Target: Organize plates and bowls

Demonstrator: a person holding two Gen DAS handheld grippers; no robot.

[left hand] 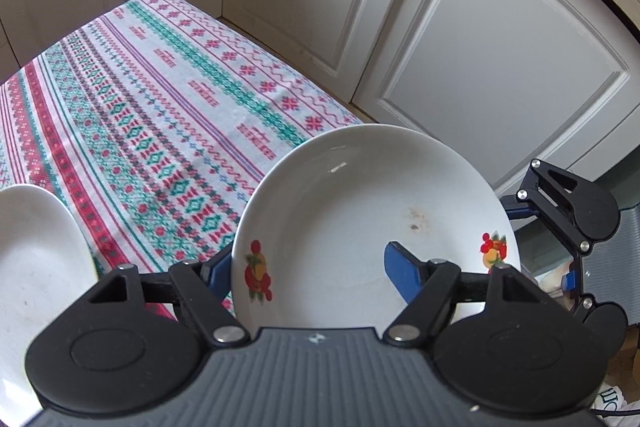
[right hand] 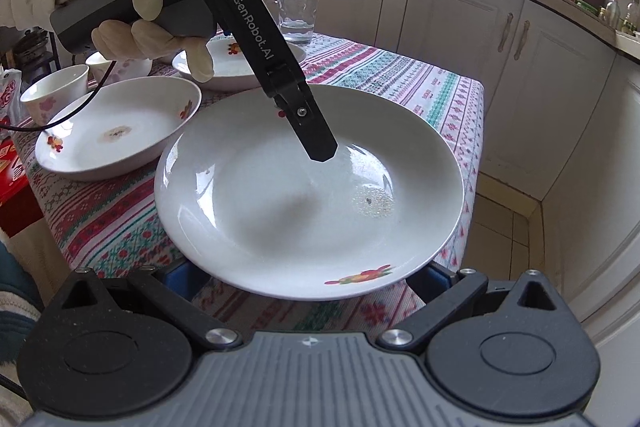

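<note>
Holding the fruit-printed plate (left hand: 360,219) by its rim, your left gripper (left hand: 316,267) was closed on it, one blue pad under the edge and one inside. The plate hung tilted above the near corner of the bench (left hand: 160,87). On the right side, the right gripper (right hand: 308,279) sat at the opposite rim, its pads hidden beneath, so I cannot tell whether it gripped. I judge you were carrying this plate to stack it. Next you needed to level it over the second plate (right hand: 116,131) and lower gently.
</note>
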